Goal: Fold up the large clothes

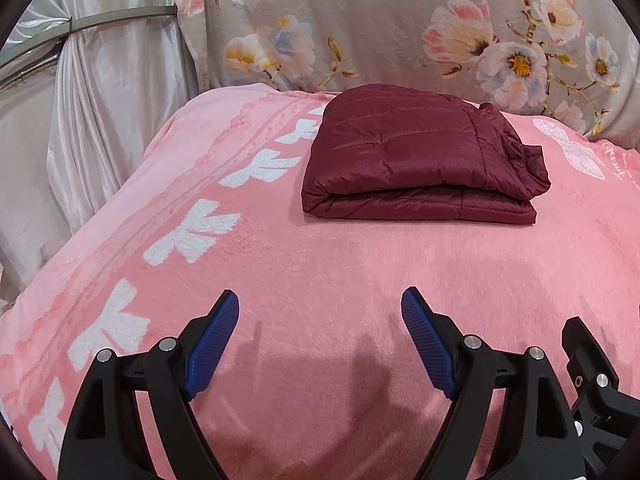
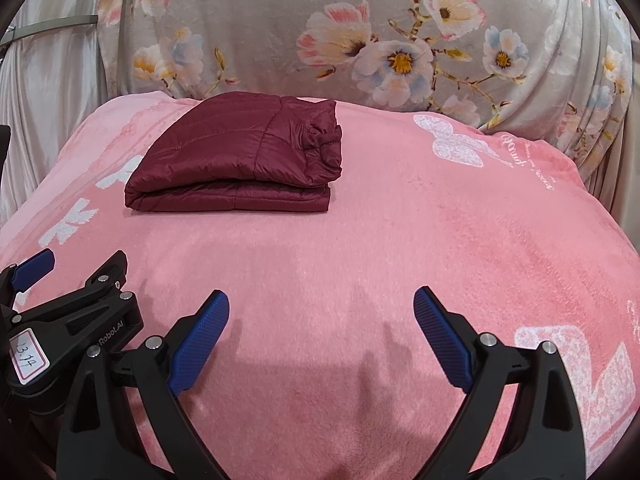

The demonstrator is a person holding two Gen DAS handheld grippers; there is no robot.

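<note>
A maroon quilted jacket (image 1: 416, 156) lies folded into a compact rectangle on the pink blanket (image 1: 320, 264), toward the far side. It also shows in the right wrist view (image 2: 240, 156), at the far left. My left gripper (image 1: 320, 308) is open and empty, held over the blanket well short of the jacket. My right gripper (image 2: 320, 308) is open and empty too, beside the left one. The left gripper's body (image 2: 72, 320) shows at the lower left of the right wrist view.
A grey floral cloth (image 1: 400, 24) hangs behind the pink blanket. A white satin curtain (image 1: 100, 120) with a metal rail hangs at the left. The pink blanket carries white bow prints (image 1: 192, 236) along its left side and a white butterfly (image 2: 452, 140) at the right.
</note>
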